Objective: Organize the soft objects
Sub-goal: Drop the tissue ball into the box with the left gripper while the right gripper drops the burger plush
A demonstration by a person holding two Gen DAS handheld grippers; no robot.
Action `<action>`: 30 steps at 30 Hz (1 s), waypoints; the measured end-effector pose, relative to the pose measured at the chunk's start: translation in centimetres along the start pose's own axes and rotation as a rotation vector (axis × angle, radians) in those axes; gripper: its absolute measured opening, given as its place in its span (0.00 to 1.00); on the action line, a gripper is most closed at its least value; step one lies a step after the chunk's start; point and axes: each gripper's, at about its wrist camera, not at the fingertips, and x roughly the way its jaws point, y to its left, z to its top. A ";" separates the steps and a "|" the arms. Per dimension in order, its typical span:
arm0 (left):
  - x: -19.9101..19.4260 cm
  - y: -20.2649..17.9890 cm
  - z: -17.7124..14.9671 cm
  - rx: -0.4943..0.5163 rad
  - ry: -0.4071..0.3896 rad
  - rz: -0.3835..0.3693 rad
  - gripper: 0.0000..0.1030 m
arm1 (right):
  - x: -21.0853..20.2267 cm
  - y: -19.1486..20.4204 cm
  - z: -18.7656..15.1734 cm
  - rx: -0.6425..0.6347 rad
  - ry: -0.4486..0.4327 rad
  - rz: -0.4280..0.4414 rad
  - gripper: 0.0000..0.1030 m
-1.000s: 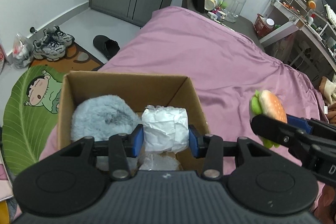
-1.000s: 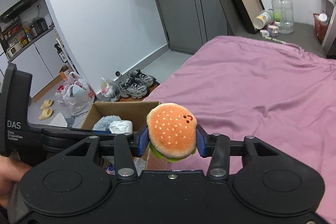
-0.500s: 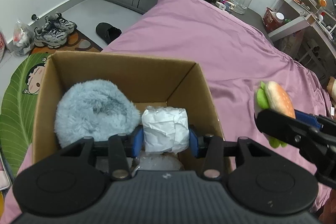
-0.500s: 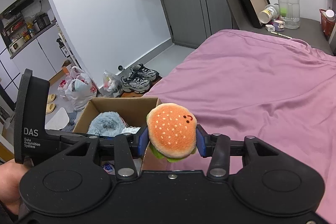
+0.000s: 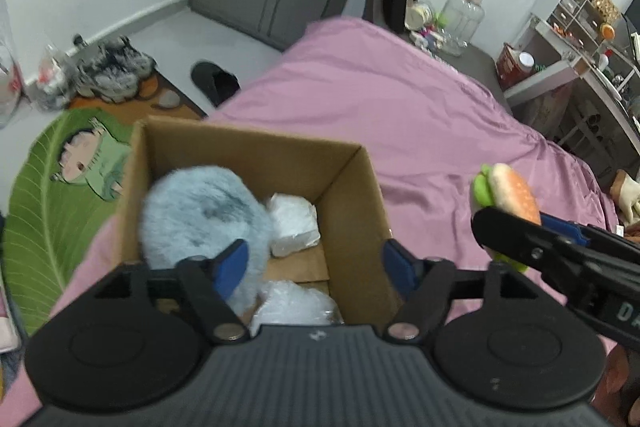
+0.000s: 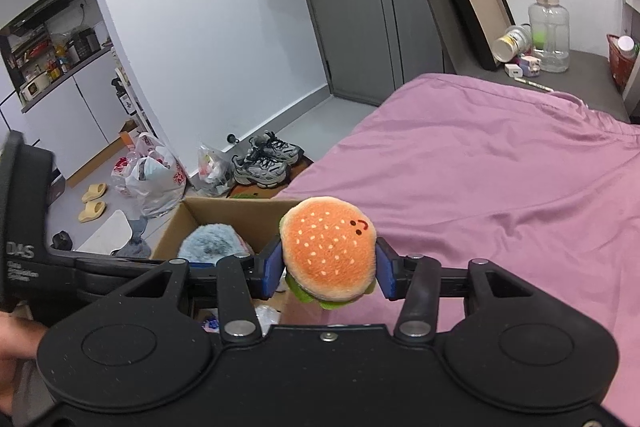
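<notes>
Between the blue-padded fingers of the right gripper (image 6: 328,269) sits a plush hamburger toy (image 6: 329,251), clenched from both sides across its round bun. Its orange sesame-dotted top, with a small stitched face, is turned toward the camera and slightly up, and a green lettuce edge peeps out below. Being nearly round, it has no clear long axis; its short axis, bun top to bun bottom, runs roughly along the fingers toward the camera. In the left wrist view the same toy (image 5: 506,193) hangs in the air above the pink bed sheet (image 5: 400,115), just to the right of the box and not yet over it.

The left gripper (image 5: 316,263) has its fingers spread wide and released, grasping nothing, and hovers over the near side of an open cardboard box (image 5: 352,195) that rests on the bed's left edge.

Inside the box lie a fluffy blue-grey plush (image 5: 200,211) on the left, a white wrapped bundle (image 5: 294,223) toward the far right corner, and a clear crinkled plastic bag (image 5: 296,305) at the near side.

By the look of it, the task is well underway: several soft things are boxed, and the hamburger has yet to be carried left and dropped in. Something pale lies at the bed's far right edge (image 5: 630,193), too small to identify.
</notes>
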 end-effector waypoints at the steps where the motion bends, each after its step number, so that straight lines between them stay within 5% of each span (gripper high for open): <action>1: -0.5 0.1 0.0 0.001 -0.014 0.003 0.80 | -0.1 0.2 0.1 -0.005 -0.003 0.001 0.46; 11: -3.9 2.7 -0.3 -0.032 -0.056 0.069 0.95 | 0.8 2.6 0.7 -0.041 -0.008 0.024 0.46; 30: -5.0 8.8 -0.7 -0.157 -0.080 0.145 0.96 | 5.9 6.2 0.1 -0.094 0.074 0.009 0.47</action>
